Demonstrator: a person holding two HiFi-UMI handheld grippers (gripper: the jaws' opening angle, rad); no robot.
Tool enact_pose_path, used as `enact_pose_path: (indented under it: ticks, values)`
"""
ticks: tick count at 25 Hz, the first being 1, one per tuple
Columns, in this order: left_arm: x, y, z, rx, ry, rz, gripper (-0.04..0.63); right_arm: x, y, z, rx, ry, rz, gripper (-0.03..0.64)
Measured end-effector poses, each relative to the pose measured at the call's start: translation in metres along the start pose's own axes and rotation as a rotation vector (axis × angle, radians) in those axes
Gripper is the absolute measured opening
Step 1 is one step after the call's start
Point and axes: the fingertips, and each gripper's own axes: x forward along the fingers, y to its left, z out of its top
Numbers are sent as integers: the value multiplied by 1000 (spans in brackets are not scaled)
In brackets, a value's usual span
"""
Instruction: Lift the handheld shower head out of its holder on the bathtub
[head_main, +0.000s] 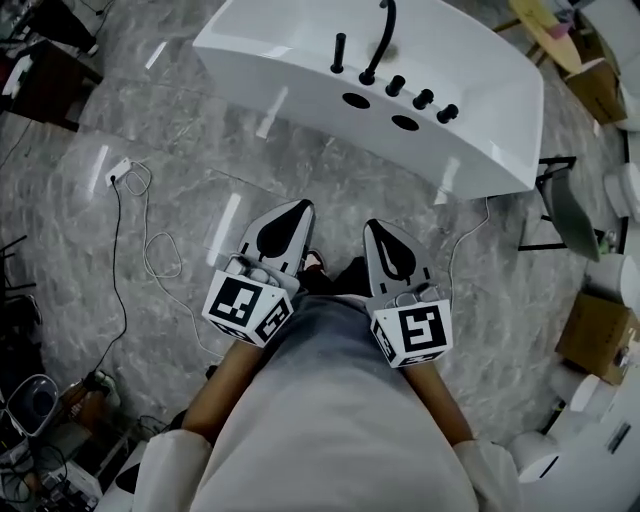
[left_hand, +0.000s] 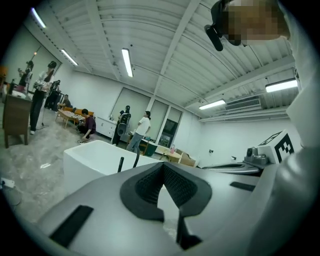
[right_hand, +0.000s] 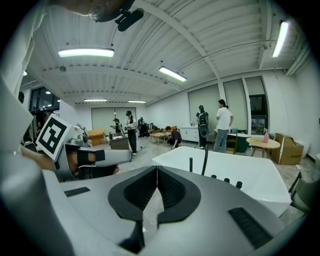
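The white bathtub (head_main: 300, 60) stands on the floor ahead of me, its near rim carrying black fittings. A short upright black rod, which looks like the handheld shower head (head_main: 340, 52), stands in its holder left of the curved spout (head_main: 384, 40) and three knobs (head_main: 422, 98). My left gripper (head_main: 297, 208) and right gripper (head_main: 374, 228) are held side by side near my body, well short of the tub, both shut on nothing. The rod (left_hand: 120, 164) shows in the left gripper view above the closed left gripper (left_hand: 163, 166). The right gripper view shows the rod (right_hand: 190, 164) beyond the right gripper (right_hand: 157, 169).
A power strip (head_main: 118, 172) and white cables (head_main: 150, 255) lie on the marble floor to the left. A black chair (head_main: 562, 208) and cardboard boxes (head_main: 598, 336) stand to the right. Several people (right_hand: 222, 125) and tables are far behind the tub.
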Motion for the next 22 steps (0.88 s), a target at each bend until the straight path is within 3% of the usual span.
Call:
enact_pose_path:
  ticks: [3,12,22]
  values:
    - [1,4,8,-45,-20,11,5,2,-1,10,18,-12,5,18]
    - [19,-8,13,-52,-8,-34,6,8,-15,27,39,-26,-22,18]
    - [47,8,22,-60,7,-13,6,34,-31,41,50,-47,2,18]
